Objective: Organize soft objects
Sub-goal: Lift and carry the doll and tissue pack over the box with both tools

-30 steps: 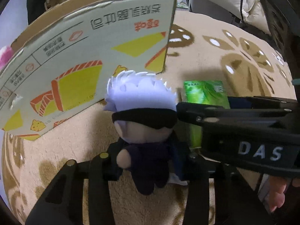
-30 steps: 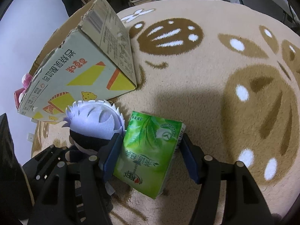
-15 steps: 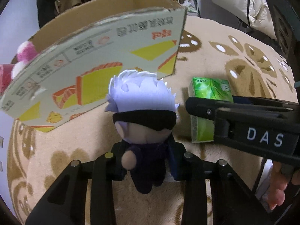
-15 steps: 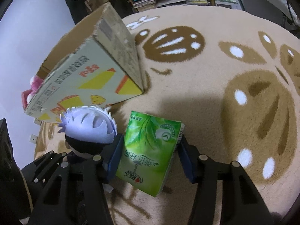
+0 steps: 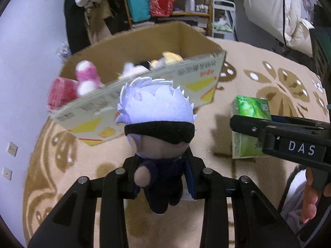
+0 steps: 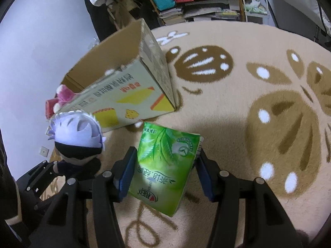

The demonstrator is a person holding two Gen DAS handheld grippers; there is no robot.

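A plush doll (image 5: pixel 157 124) with white spiky hair, a black blindfold and dark clothes hangs above the rug. My left gripper (image 5: pixel 163 177) is shut on its body. In the right wrist view the doll (image 6: pixel 76 138) is at the lower left. A green tissue pack (image 6: pixel 165 165) sits between the blue pads of my right gripper (image 6: pixel 165 171), which press on its two sides and hold it off the rug. From the left wrist the pack (image 5: pixel 248 111) shows at the right, behind the right gripper's black body. An open cardboard box (image 5: pixel 144 95) stands just beyond the doll.
Inside the box lie a pink and white plush (image 5: pixel 86 76), a red soft item (image 5: pixel 62 93) and a yellow and white plush (image 5: pixel 161 60). A beige rug (image 6: pixel 269 113) with brown patterns covers the floor. Shelves (image 5: pixel 165 2) stand behind the box, a pale wall at the left.
Both grippers have risen, carrying the doll and the tissue pack. The box's open top and the toys inside have come into view. The right jaws have narrowed onto the pack.
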